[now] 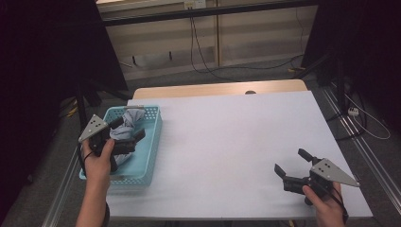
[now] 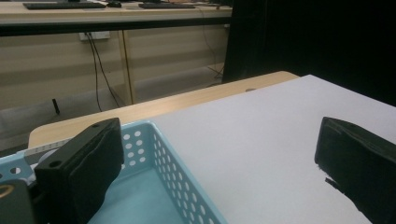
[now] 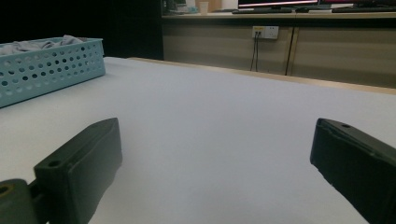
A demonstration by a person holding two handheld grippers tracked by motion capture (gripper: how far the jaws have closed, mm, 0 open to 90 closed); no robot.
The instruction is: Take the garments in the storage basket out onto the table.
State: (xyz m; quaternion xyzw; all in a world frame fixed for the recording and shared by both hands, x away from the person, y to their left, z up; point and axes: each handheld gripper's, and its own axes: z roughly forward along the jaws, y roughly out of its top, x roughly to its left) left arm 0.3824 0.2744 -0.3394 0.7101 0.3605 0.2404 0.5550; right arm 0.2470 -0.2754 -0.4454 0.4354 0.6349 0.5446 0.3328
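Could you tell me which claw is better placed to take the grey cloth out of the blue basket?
Left, probably: the left claw hangs open over the basket beside the cloth; the right claw sits across the table.

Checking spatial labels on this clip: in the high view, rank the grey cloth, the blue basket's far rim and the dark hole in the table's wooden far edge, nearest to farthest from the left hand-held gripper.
1. Grey cloth, inside the basket, at the left hand-held gripper.
2. Basket's far rim, just beyond.
3. Dark hole, far edge, off to the right.
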